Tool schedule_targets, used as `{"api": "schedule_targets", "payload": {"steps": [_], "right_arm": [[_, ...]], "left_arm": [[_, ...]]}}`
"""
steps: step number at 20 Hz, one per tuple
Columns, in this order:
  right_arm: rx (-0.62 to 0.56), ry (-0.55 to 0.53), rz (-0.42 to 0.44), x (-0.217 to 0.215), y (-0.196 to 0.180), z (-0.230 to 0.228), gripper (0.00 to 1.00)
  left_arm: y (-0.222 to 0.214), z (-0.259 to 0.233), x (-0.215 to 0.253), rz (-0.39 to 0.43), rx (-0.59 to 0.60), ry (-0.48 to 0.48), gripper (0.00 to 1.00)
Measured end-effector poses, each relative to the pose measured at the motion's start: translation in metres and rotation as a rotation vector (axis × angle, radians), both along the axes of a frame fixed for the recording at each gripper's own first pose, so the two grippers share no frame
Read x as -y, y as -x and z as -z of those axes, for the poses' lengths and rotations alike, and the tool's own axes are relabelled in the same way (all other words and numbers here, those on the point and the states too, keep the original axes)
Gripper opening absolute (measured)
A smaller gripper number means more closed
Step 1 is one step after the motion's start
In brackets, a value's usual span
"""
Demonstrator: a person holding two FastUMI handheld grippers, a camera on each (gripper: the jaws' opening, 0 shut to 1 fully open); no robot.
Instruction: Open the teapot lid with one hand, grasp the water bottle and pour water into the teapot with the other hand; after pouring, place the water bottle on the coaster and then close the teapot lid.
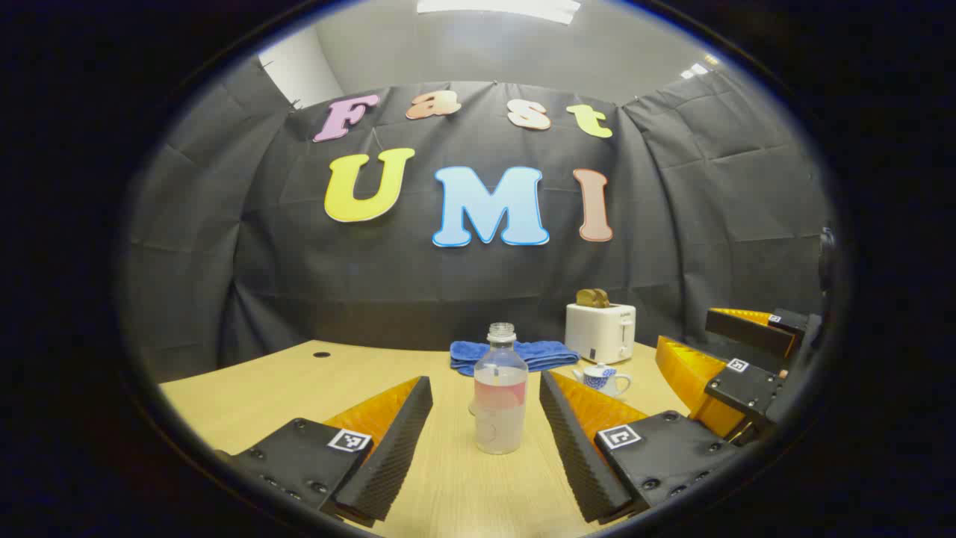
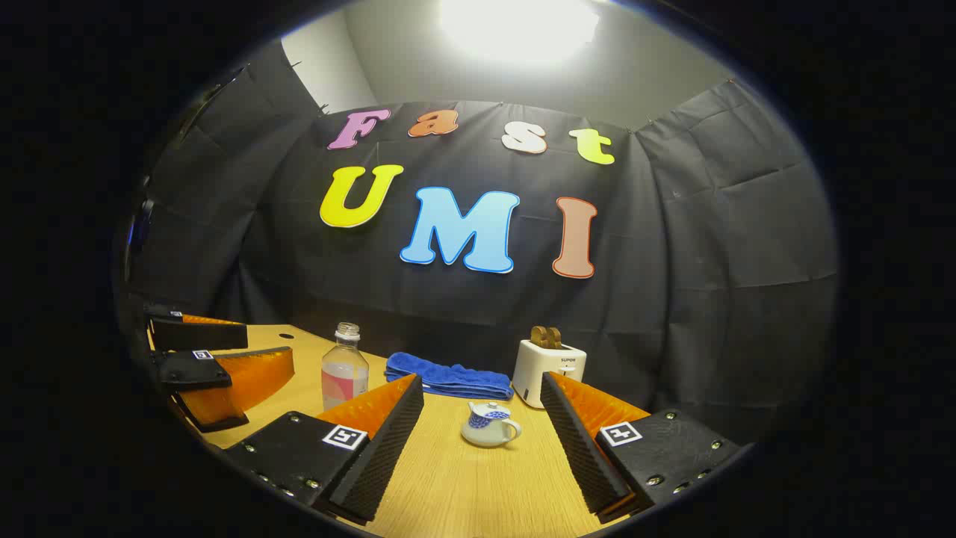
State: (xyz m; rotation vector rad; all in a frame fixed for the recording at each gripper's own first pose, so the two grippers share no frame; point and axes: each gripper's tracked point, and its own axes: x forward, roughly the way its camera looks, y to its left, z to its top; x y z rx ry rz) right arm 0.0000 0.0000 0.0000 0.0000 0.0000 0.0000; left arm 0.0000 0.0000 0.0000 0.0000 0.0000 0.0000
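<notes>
Centre of left gripper view: water bottle (image 1: 500, 396) upright, uncapped, between wide-open left gripper (image 1: 485, 448) jaws. Lower centre of right gripper view: teapot (image 2: 489, 424), lid on, ahead of open right gripper (image 2: 482, 448). Risk: off-centre closing tips bottle, spills onto surface (image 1: 246, 396).

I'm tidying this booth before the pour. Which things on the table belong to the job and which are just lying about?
Belong to the job:
water bottle, uncapped
teapot, lid on
left gripper, fingers open around the bottle
right gripper, fingers open toward the teapot

Just lying about:
blue towel
toaster
</notes>
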Motion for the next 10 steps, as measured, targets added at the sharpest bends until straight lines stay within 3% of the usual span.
{"api": "schedule_targets", "payload": {"steps": [5,10], "right_arm": [[-0.009,-0.056,-0.016,-0.003,-0.008,-0.004,0.97],[-0.003,-0.039,-0.015,-0.005,-0.02,-0.008,0.97]], "left_arm": [[-0.005,0.001,0.002,0.018,0.004,0.003,1.0],[-0.017,0.008,0.004,0.032,-0.011,-0.016,1.0]]}}
